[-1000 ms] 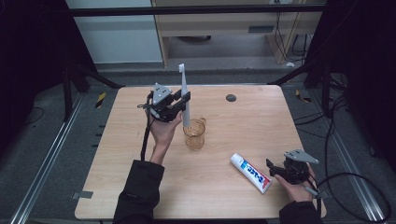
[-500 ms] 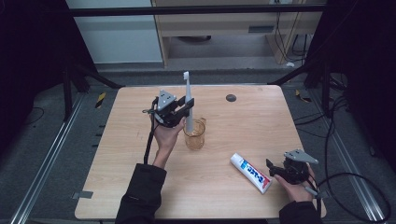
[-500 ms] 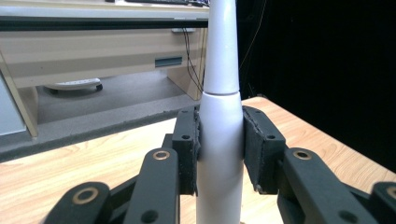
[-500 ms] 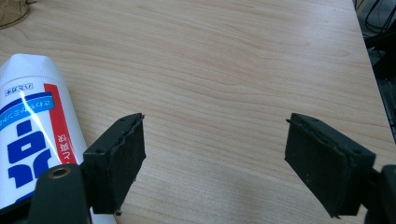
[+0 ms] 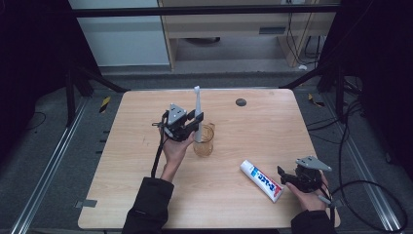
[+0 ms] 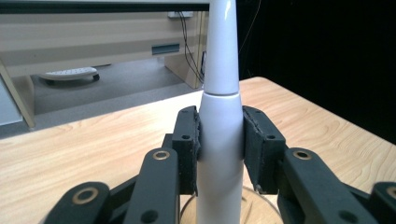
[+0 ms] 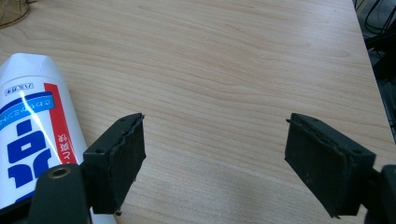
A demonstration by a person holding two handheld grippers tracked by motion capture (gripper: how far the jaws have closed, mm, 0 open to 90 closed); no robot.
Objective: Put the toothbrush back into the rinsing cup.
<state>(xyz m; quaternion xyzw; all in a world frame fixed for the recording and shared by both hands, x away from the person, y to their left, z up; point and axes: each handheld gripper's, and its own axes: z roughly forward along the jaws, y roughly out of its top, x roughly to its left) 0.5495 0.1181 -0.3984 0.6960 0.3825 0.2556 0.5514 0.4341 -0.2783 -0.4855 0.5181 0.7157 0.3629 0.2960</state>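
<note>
1. My left gripper [image 5: 191,127] has its fingers [image 6: 187,144] clamped on the white electric toothbrush [image 5: 197,113], holding it upright with its lower end inside the amber glass cup [image 5: 204,141] mid-desk.
2. My right gripper [image 7: 212,161] rests near the desk [image 5: 253,122] edge, fingers wide apart around nothing, just beside the toothpaste tube [image 5: 262,180].

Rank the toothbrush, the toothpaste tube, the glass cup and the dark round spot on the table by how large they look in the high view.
1. toothbrush, the longest
2. toothpaste tube, slightly shorter but wider; unsure, since it lies nearer the camera
3. glass cup
4. dark round spot, clearly smallest
</note>
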